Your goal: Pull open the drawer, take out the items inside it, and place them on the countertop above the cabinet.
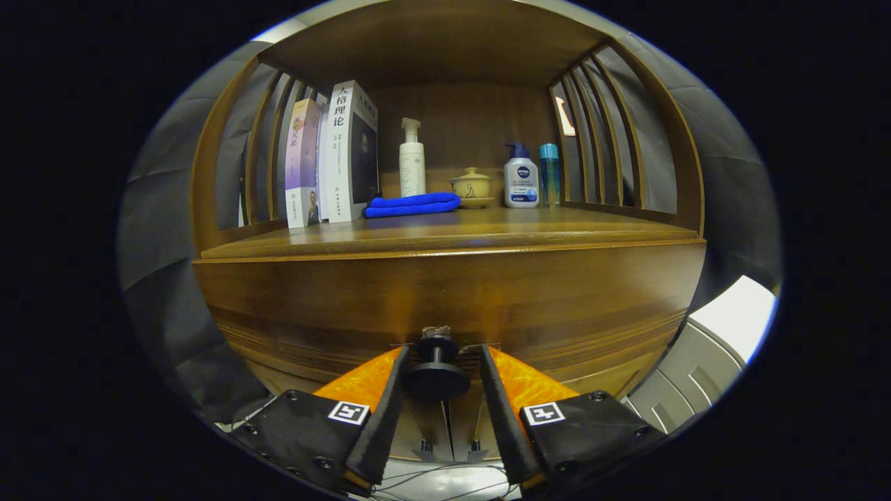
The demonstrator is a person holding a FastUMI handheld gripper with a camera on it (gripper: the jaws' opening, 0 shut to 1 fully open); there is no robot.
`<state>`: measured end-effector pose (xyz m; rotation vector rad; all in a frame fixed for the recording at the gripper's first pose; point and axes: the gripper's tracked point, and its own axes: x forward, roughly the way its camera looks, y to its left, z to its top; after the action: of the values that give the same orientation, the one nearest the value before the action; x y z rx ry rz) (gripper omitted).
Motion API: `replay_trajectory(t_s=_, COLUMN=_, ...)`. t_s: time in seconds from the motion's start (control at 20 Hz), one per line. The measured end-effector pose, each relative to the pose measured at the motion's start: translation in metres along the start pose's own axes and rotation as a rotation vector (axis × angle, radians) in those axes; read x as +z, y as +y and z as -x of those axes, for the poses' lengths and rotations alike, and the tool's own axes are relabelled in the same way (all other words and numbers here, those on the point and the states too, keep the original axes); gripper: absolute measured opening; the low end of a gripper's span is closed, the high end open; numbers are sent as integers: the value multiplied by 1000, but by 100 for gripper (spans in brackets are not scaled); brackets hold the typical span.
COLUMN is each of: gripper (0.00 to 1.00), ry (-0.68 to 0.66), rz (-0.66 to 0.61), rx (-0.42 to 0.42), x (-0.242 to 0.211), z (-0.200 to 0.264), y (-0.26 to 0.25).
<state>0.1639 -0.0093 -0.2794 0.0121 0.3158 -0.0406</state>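
Drawer knob [436, 369] sits dead centre on the drawer front [445, 299], right between the fingers of the tool [437, 379], which flank it slightly parted; whether they actually pinch it, I can't tell. Drawer looks shut. Best to clamp behind the knob's flange and draw straight back, level. Tool points squarely at the cabinet, low, beneath the surface [452, 233] carrying books [334, 156], a blue cloth [412, 204] and bottles.

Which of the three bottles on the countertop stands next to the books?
The tall white pump bottle, behind the blue cloth; the other two stand beyond the teapot.
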Motion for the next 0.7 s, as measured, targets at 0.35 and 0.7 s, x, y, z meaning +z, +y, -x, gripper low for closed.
replay_trajectory(t_s=0.35, gripper=46, ry=35, rz=7, rx=4, x=-3, z=-4, y=4)
replay_trajectory(t_s=0.7, gripper=24, ry=24, rz=12, rx=0, x=-5, z=-1, y=4)
